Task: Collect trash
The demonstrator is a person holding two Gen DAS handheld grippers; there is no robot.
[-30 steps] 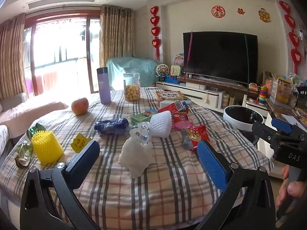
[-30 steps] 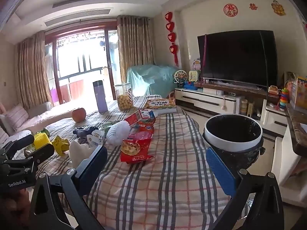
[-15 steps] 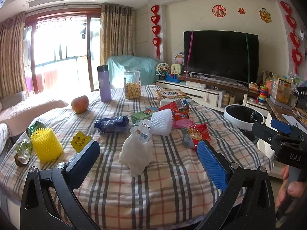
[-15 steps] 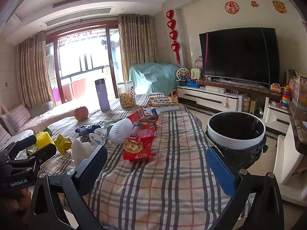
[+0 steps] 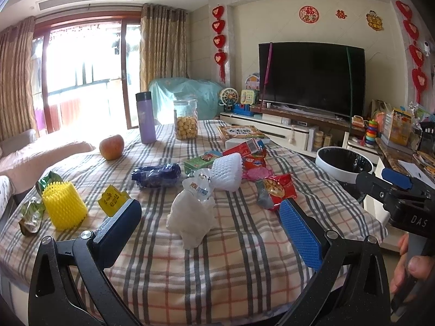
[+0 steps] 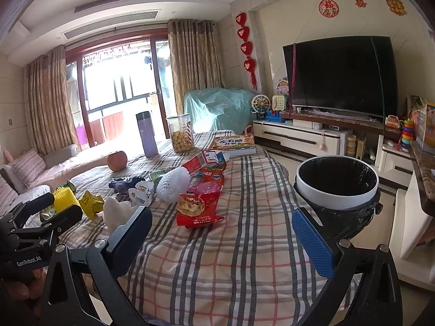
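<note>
While both grippers hang above the near edge of the checked tablecloth (image 5: 244,266), neither one holds anything. The left gripper (image 5: 214,225) has its jaws spread wide, and the crumpled white tissue (image 5: 191,217) lies on the cloth between them, a little further in, touching neither pad. The right gripper (image 6: 221,237) is also spread wide over bare cloth, with the red snack packet (image 6: 198,207) lying just beyond its gap.

Taking the white tissue as the landmark, the trash sits around it on the cloth: a clear wrapper with a blue label (image 5: 201,187) touches its far side, and a white foam fruit net (image 5: 227,172) lies just behind that. Left of the tissue are a yellow wrapper (image 5: 111,199) and a yellow foam net (image 5: 64,207), with green wrappers beside the net near the table's left edge. Behind the tissue to the left lies a dark blue packet (image 5: 156,174); behind it to the right are a green carton, a red carton and more red packets.

Well behind the tissue stand an apple (image 5: 111,146), a purple flask (image 5: 145,116) and a cookie jar (image 5: 185,119).

Right of the tissue, off the table's edge, stands the white-rimmed trash bin (image 6: 337,184) with a black liner.
</note>
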